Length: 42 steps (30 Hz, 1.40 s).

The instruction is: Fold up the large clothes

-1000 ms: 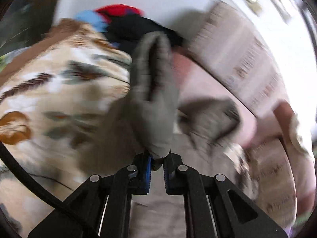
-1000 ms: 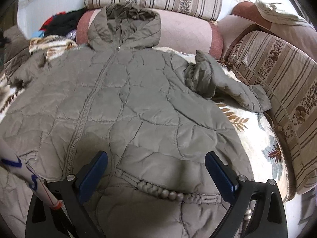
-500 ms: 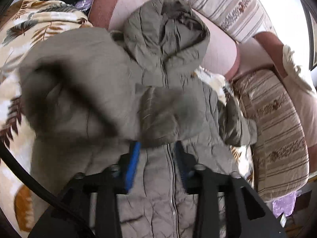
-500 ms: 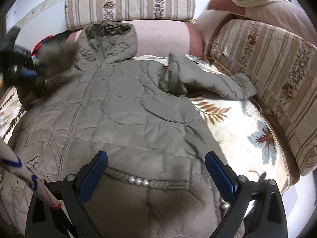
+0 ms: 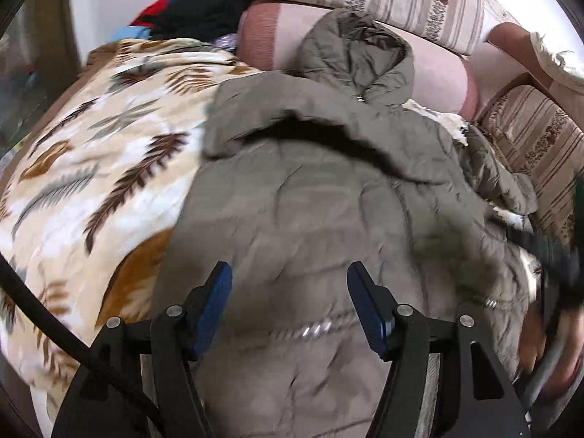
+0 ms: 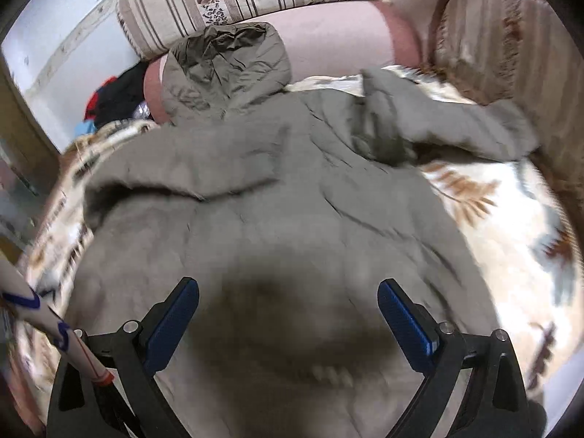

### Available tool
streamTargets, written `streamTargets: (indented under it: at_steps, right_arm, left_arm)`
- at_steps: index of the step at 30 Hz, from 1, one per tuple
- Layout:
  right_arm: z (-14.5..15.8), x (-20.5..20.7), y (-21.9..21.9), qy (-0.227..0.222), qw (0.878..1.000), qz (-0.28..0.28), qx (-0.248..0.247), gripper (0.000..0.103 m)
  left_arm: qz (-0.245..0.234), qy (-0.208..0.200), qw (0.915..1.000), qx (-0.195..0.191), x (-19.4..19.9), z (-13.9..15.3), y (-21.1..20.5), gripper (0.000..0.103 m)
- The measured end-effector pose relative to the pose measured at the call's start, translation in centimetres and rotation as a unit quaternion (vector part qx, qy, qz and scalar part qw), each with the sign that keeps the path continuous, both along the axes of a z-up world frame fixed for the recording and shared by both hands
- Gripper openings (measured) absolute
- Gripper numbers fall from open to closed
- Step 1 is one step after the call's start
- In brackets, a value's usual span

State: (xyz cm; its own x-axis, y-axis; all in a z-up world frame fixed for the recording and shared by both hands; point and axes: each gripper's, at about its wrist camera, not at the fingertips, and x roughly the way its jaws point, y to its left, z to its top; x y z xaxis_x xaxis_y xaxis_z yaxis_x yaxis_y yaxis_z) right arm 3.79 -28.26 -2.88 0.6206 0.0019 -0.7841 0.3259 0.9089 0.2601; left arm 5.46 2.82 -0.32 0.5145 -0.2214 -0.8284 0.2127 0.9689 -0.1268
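On the leaf-patterned blanket (image 5: 109, 168) that covers the sofa, the olive quilted jacket (image 5: 292, 211) lies front up, with its hood (image 5: 357, 51) resting against the pink bolster (image 5: 438, 73) at the back. A second ago the left gripper (image 5: 290, 303) was pinching the cuff of one sleeve and carrying it in the air; half a second ago its jaws had begun to part with the sleeve bunched between them. That sleeve (image 5: 321, 116) has since been let go and lies folded across the chest of the jacket, a dark shadow under its edge. The left gripper now stands spread wide above the lower front of the jacket, holding nothing; whether its blue pads (image 5: 215, 306) touch the cloth cannot be told through the blur.

The right gripper (image 6: 288, 321) has stayed spread wide in all the frames and holds nothing. It hangs over the lower part of the jacket and casts a dark shadow between its fingers (image 6: 405, 325). From its view the folded sleeve (image 6: 189, 168) runs across the chest, while the other sleeve (image 6: 445, 124) is still thrown out to the side, on the blanket near the striped cushion (image 6: 511, 43). A pile of red, black and blue clothes (image 5: 189, 14) sits behind the blanket by the wall.
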Motion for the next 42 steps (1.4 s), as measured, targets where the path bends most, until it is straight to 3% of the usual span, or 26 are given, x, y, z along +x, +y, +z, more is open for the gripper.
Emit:
streamTargets:
  at_steps: [2, 7, 10, 11, 15, 18, 25, 29, 31, 33, 37, 42]
  right_arm:
    - [-0.4, 3.1, -0.6, 0.001, 1.000, 0.001, 0.014, 0.100]
    - [-3.8, 11.7, -1.4, 0.058, 0.998, -0.010, 0.015, 0.100]
    - [-5.7, 14.2, -2.4, 0.083, 0.995, -0.035, 0.038, 0.092]
    - [-6.1, 14.8, -3.0, 0.085, 0.994, -0.045, 0.051, 0.084]
    - [-5.5, 15.7, -4.4, 0.069, 0.992, -0.049, 0.088, 0.029]
    - [-4.4, 15.2, -5.3, 0.061, 0.993, -0.061, 0.075, 0.022]
    - [-6.1, 15.2, -6.4, 0.083, 0.993, -0.072, 0.050, 0.023]
    - [-4.1, 13.5, -6.2, 0.068, 0.995, -0.062, 0.032, 0.032]
    - [-2.6, 11.7, -6.7, 0.049, 0.997, -0.059, 0.028, 0.046]
    - [-0.7, 9.0, -7.7, 0.021, 0.998, -0.062, 0.009, 0.073]
    - [1.0, 4.5, -12.0, 0.007, 0.995, -0.098, -0.034, 0.078]
    - [-0.8, -1.4, -21.6, 0.034, 0.978, -0.205, -0.037, 0.078]
  left_arm:
    - [0.006, -0.008, 0.9999, 0.004, -1.0, -0.5, 0.5, 0.065]
    - [-0.006, -0.024, 0.9994, 0.024, -2.1, -1.5, 0.4, 0.065]
    - [-0.011, -0.020, 0.9996, 0.016, -2.1, -1.7, 0.5, 0.065]
    - [-0.013, -0.018, 0.9997, 0.011, -2.1, -1.7, 0.6, 0.065]
    - [-0.015, -0.004, 0.9999, -0.003, -1.7, -2.1, 0.5, 0.065]
    - [-0.018, 0.008, 0.9997, -0.017, -1.5, -2.3, 0.3, 0.065]
    - [-0.029, -0.002, 0.9996, 0.004, -2.9, -1.5, -1.0, 0.065]
    - [-0.038, -0.014, 0.9991, 0.015, -4.0, -0.4, -1.7, 0.065]
    - [-0.047, -0.018, 0.9984, 0.024, -4.7, 0.0, -2.4, 0.065]
    - [-0.057, -0.018, 0.9979, 0.026, -5.2, 0.2, -3.1, 0.065]
    - [-0.080, -0.014, 0.9962, 0.031, -6.3, 0.1, -4.9, 0.065]
    - [-0.108, 0.000, 0.9929, 0.050, -7.4, -0.6, -6.9, 0.065]
